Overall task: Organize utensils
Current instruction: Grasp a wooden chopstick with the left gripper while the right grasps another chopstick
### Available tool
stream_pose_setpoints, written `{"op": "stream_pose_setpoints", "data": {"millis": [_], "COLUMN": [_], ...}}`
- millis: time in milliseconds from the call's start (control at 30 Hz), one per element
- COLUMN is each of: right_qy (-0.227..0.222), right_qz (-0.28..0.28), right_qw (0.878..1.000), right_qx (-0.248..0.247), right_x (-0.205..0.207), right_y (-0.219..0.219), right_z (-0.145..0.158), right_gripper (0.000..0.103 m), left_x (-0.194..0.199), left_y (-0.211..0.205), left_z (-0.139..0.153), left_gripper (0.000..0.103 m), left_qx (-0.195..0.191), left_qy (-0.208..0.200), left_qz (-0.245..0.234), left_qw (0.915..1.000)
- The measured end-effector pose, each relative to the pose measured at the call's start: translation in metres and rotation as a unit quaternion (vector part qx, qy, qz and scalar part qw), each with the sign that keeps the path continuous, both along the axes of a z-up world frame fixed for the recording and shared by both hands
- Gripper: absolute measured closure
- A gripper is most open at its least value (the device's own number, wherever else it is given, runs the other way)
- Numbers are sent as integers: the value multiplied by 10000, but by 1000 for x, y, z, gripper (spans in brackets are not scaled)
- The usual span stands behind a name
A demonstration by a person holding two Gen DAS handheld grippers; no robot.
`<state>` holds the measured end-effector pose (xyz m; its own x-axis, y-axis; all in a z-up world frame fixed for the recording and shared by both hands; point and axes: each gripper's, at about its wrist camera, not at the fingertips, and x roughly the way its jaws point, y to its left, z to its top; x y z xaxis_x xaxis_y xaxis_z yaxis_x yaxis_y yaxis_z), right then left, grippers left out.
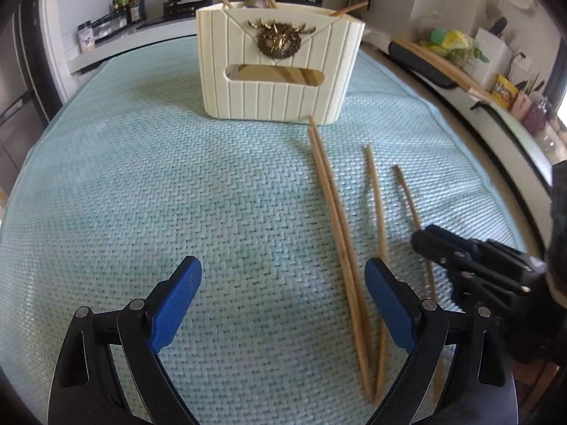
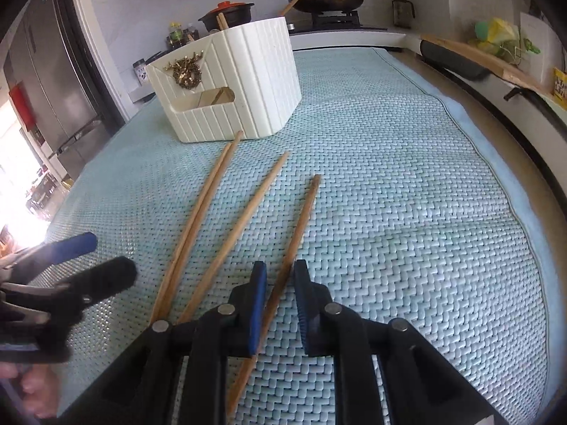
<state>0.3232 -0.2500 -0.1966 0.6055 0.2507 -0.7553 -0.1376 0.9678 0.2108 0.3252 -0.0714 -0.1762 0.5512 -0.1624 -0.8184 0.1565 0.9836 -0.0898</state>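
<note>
Right claw (image 2: 280, 276) narrow, straddling rightmost chopstick (image 2: 299, 226) on mat (image 2: 407, 194); left claw (image 1: 283, 283) wide, w/ holder (image 1: 280, 67) ahead.

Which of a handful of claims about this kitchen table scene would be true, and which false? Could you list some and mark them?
1. Four chopsticks lie loose on the mat. True.
2. The right gripper straddles the rightmost chopstick, its jaws narrowed around it. True.
3. The left gripper holds a spoon. False: its jaws stand wide open with nothing between them.
4. The white holder is empty. False: chopstick ends stick out of its top.
5. The mat is red. False: it is pale blue-green and woven.
6. A gold ornament sits on the holder's front. True.
</note>
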Motion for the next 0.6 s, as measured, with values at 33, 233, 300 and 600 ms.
{"op": "stream_pose_setpoints", "data": {"millis": [33,233,300,600], "right_qy": [7,16,10,-19], "right_qz": [-9,-28,-32,-72], "right_qw": [10000,9997,9998,9999], "right_qx": [82,230,177,-100], "right_x": [0,0,0,2], "right_y": [-2,-7,-6,3], "right_z": [0,-2,-2,-1], "right_gripper": [89,89,89,89], "left_x": [4,10,14,25], "left_y": [-1,-2,-3,-7], "left_z": [-5,-13,-13,-14], "left_gripper": [9,8,8,28], "left_qx": [36,-37,-5,177], "left_qy": [68,218,212,236], "left_qz": [20,40,83,185], "left_qw": [10000,9997,9997,9994]}}
